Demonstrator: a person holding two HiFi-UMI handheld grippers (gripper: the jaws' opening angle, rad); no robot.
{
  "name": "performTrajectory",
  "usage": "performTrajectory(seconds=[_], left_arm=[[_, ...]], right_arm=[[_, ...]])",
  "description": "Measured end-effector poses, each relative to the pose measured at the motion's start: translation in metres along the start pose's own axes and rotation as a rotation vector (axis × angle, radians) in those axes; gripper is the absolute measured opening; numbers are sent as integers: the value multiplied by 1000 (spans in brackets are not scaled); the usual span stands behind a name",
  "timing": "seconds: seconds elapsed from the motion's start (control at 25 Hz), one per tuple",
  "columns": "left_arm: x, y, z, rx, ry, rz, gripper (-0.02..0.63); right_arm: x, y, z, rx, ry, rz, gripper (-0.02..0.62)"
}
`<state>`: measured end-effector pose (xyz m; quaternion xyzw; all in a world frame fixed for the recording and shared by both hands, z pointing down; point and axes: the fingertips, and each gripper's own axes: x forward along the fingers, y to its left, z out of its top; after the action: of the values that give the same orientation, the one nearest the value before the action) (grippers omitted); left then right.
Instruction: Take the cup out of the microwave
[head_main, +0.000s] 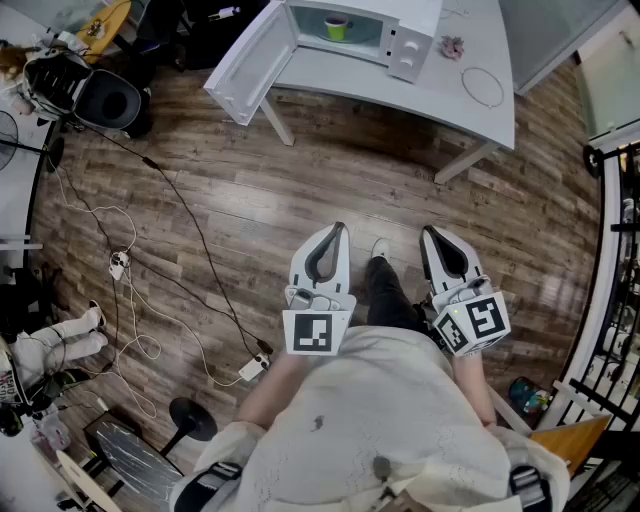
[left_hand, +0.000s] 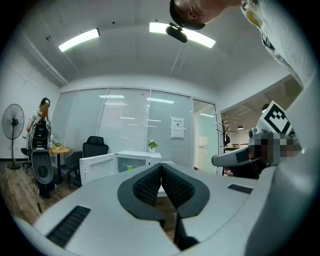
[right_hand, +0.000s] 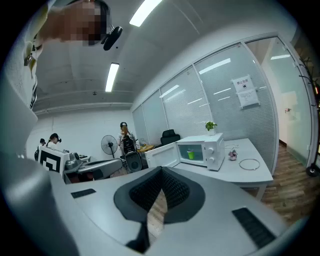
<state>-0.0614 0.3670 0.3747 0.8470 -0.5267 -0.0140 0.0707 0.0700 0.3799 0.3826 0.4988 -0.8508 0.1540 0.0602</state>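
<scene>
Both pairs of fingers are pressed together on nothing. The left gripper (head_main: 337, 232) and right gripper (head_main: 430, 234) hang close to the body, with the green cup (head_main: 337, 28) well ahead of the fingertips, inside the microwave (head_main: 405, 45), its door (head_main: 250, 62) swung wide. This looks like the approach stage: next comes closing that gap, spreading one gripper's fingers and lining them up either side of the cup.
</scene>
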Motion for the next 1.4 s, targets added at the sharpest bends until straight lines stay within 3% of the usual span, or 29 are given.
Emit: performTrajectory(seconds=[0.2,0.4,0.76,0.84,0.92,1.08,1.4], left_arm=[[-99,22,-13,58,43,-9,21],[-155,3,-11,94,35,-12,21],[-159,-49,8,93,-25,-11,38],[-159,-55,7,91,-9,-10,154],[-157,-61,4,85,5,-2,187],[-167,-83,-7,117,50,17,193],[-164,-121,-8,100,4,48,193]], right_arm=[[-42,92,-34,37,-22,-2,8],[-81,128,-33,4,-48,12,8],[-130,108,-24,-1,-74,15,8],[-137,103,-27,-14,-60,13,8],[-142,97,-28,-46,-51,18,8],[-166,88,-29,-46,-63,21,8],[-196,64,-35,-52,-88,47,9]])
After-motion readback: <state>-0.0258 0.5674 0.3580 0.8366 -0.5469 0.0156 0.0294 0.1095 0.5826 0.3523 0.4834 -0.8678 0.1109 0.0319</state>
